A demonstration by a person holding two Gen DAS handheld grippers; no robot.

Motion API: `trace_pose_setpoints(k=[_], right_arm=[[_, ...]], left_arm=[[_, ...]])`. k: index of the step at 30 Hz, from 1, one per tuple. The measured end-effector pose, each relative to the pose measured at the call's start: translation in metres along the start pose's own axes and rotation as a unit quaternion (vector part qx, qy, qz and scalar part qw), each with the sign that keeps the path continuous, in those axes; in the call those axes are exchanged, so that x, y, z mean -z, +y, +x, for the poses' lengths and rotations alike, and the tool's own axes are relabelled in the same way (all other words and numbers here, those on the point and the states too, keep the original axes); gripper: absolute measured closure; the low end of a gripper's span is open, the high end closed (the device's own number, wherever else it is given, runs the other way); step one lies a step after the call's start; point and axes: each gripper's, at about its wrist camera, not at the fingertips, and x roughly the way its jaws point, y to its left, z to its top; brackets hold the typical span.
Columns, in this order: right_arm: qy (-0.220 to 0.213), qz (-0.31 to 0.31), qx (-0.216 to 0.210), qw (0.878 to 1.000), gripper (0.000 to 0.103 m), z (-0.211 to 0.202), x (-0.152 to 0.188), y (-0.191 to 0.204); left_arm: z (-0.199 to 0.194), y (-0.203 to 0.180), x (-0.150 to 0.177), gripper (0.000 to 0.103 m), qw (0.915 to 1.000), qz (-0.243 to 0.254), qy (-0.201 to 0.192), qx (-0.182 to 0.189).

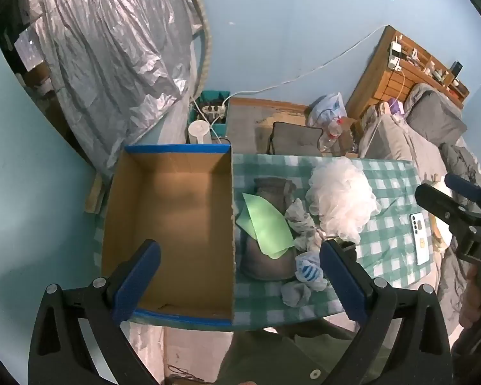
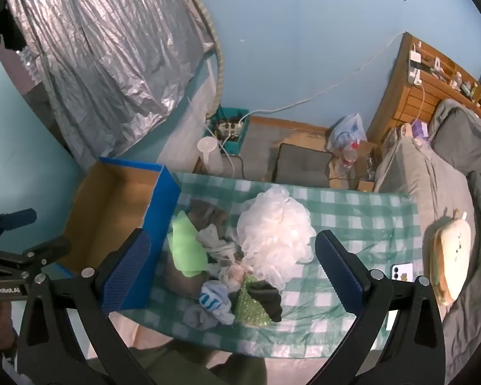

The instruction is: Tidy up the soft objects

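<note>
An empty cardboard box (image 1: 176,224) with blue edges sits at the left of the checked table (image 1: 388,234); it also shows in the right wrist view (image 2: 112,211). Beside it lies a pile of soft things: a white mesh pouf (image 1: 340,199) (image 2: 275,234), a green cloth (image 1: 266,224) (image 2: 187,250), grey fabric (image 1: 266,263), socks (image 2: 215,301), and a black sock (image 2: 267,298) on a green sponge (image 2: 250,311). My left gripper (image 1: 237,285) is open above the box's near edge. My right gripper (image 2: 234,272) is open above the pile, also visible at the right of the left wrist view (image 1: 449,199).
A white phone (image 1: 420,237) (image 2: 402,271) lies on the table's right side. A cream plush cushion (image 2: 452,253) rests on the grey bed to the right. A grey chair (image 2: 304,163), a white fan (image 2: 210,157) and a silver cover (image 2: 105,64) stand behind the table.
</note>
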Motion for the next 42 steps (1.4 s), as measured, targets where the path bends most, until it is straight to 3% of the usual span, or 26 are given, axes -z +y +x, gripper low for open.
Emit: trace_pose_setpoints(k=[15,42], right_arm=[[0.003,0.003,-0.005,1.000,0.001,0.000,0.001,-0.005],[0.005,0.003,-0.008,1.000,0.001,-0.006,0.003,-0.009]], left_arm=[[0.000,-0.010,0.012,0.003,0.9998,0.006,-0.003,-0.016],[0.003,-0.029,0.020,0.003,0.9998,0.014,0.009,-0.012]])
